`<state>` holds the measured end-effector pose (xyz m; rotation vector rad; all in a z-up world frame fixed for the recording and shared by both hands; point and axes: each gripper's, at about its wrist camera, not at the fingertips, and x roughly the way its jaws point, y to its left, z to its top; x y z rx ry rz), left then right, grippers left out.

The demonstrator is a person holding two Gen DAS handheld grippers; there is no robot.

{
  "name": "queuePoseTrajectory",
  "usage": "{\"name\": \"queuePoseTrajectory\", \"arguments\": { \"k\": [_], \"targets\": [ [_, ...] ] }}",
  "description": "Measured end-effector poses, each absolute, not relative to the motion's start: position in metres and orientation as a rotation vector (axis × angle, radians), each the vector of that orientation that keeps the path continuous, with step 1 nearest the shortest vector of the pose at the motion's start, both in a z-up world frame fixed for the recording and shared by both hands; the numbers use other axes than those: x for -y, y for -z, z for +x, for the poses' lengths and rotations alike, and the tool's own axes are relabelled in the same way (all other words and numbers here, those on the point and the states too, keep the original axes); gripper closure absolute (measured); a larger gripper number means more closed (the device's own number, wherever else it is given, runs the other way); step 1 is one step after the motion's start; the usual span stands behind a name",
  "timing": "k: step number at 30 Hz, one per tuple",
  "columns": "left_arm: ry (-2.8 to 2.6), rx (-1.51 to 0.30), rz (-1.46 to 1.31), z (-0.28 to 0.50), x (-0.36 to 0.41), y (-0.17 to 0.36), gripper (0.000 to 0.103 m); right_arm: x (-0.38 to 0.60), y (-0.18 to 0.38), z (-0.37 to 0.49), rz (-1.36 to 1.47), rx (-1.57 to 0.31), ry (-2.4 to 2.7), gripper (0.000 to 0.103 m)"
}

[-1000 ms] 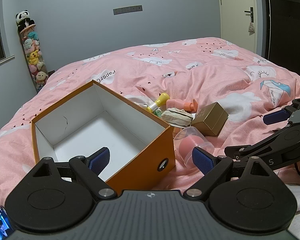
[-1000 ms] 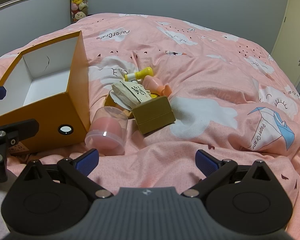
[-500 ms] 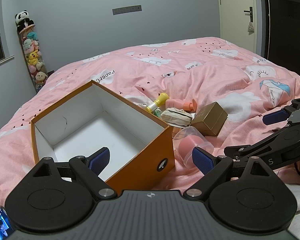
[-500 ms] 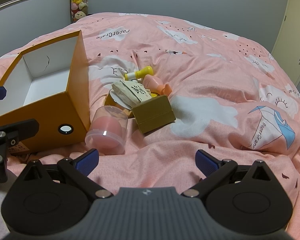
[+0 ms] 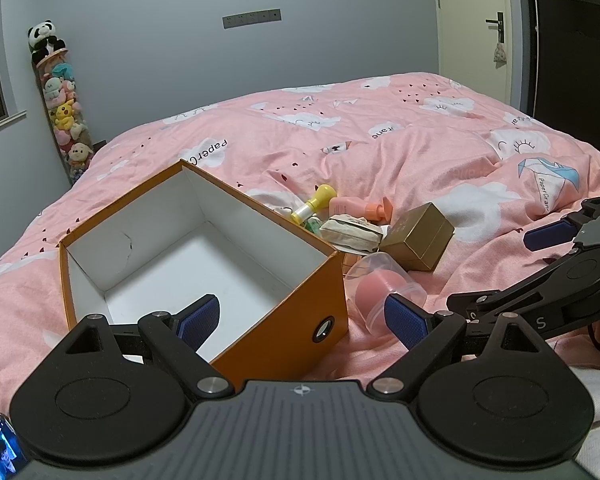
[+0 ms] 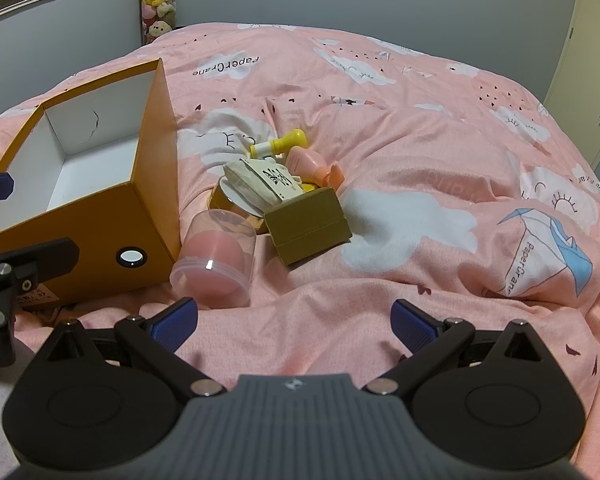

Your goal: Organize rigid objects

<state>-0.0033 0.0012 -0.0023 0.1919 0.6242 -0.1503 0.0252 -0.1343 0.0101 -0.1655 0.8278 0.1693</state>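
Observation:
An open orange box (image 5: 324, 280) with a white, empty inside stands on the pink bed; it also shows in the right wrist view (image 6: 148, 216). Right of it lie a clear cup with a pink ball (image 6: 216, 256), a gold box (image 6: 308, 228), a beige pouch (image 6: 260, 184), a yellow-capped bottle (image 6: 280, 146) and a pink bottle (image 6: 312, 164). My left gripper (image 5: 300, 316) is open, over the orange box's near corner. My right gripper (image 6: 294, 320) is open and empty, above the quilt just in front of the clear cup.
The pink quilt (image 6: 420, 140) is rumpled, with folds around the pile. A tall column of plush toys (image 5: 60, 100) stands by the left wall. A door (image 5: 476, 28) is at the far right.

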Motion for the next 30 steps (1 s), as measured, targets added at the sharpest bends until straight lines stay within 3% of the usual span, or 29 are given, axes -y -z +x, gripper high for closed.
{"name": "queuePoseTrajectory", "arguments": {
  "k": [12, 22, 30],
  "targets": [
    [0.168, -0.629, 0.196, -0.005, 0.002, 0.005, 0.000, 0.134, -0.010, 0.028, -0.169, -0.841, -0.174, 0.002],
    [0.279, -0.622, 0.247, 0.011, 0.013, -0.005, 0.025, 0.140, -0.013, 0.037, -0.152, -0.861, -0.218, 0.003],
    [0.598, -0.646, 0.391, 0.047, 0.030, -0.017, 0.026, 0.155, -0.021, 0.059, -0.126, -0.887, -0.273, 0.023]
  ]
}}
